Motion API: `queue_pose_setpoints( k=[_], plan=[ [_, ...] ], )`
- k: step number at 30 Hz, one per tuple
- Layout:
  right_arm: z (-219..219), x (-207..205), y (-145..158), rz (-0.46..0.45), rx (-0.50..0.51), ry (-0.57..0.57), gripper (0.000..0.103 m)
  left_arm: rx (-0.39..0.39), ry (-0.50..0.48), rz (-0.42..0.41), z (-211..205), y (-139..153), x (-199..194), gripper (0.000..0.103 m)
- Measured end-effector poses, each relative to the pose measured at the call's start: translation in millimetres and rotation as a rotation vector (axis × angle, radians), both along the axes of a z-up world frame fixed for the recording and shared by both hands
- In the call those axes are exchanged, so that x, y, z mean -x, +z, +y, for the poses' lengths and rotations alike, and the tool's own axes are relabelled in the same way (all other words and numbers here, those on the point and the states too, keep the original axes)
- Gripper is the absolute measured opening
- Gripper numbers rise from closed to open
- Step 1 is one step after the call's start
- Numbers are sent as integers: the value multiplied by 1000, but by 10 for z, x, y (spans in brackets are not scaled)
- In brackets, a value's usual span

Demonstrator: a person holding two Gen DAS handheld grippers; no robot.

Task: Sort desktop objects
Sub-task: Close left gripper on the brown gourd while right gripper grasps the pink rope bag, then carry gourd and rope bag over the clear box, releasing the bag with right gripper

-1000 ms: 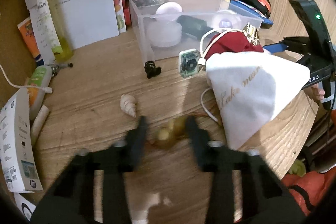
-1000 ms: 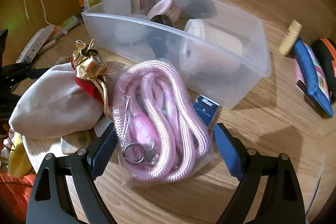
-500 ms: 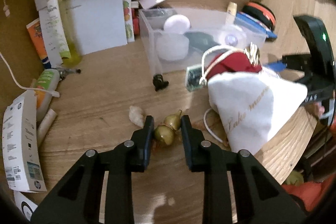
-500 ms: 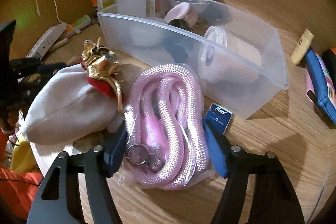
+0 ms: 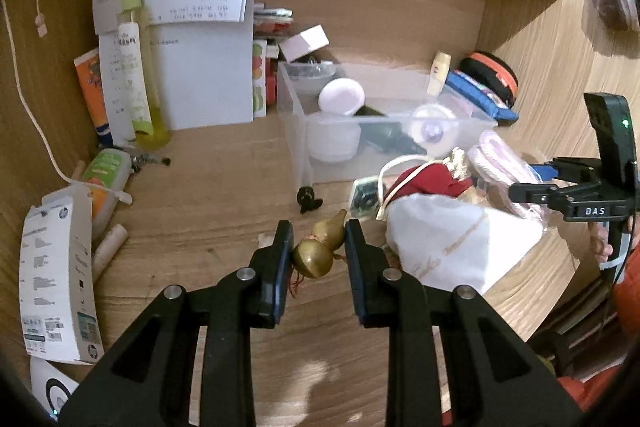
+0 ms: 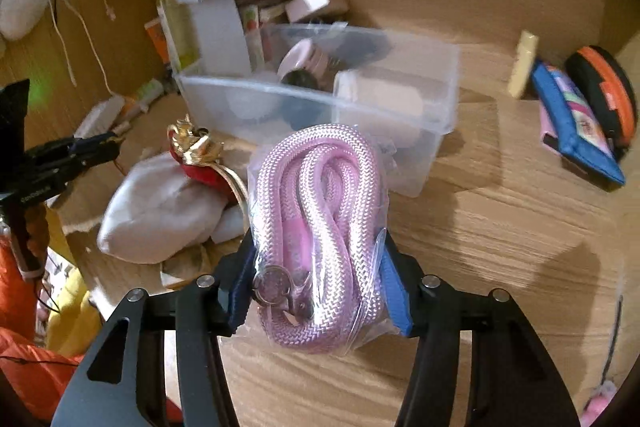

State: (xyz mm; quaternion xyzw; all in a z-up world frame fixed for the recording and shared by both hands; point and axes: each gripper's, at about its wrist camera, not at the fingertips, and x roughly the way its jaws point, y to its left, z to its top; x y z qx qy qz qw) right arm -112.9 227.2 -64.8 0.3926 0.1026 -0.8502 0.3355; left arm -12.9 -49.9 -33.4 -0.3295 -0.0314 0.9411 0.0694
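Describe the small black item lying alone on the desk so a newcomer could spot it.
Find the clear plastic bin mid-desk. Just off its near corner, on bare wood, lies the small black clip-like piece, beside a green-faced square gadget. It alone there is dark, tiny and knobbly.

Left gripper (image 5: 318, 254): tilted down toward the desk, black fingers drawn close, pads pressing both sides of a small brass gourd (image 5: 320, 247).
Right gripper (image 6: 317, 283): tilted down more steeply, blue-padded jaws closing on a bagged pink rope (image 6: 320, 223), pads against the bag on both sides.
Hand: fingers (image 5: 600, 245) partly visible behind the right gripper's handle.
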Motion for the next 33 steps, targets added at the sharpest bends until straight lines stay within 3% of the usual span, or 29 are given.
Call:
queue_pose_setpoints(
  k=[13, 22, 33],
  plan=[
    [289, -193, 336, 76, 82, -41, 51, -22, 22, 107, 12, 421, 62, 25],
    [287, -69, 521, 108, 142, -54, 51, -46, 26, 167, -12, 695, 245, 25],
    [195, 224, 554, 99, 171, -50, 51, -30, -10, 135, 128, 626, 709, 25]
  ],
)
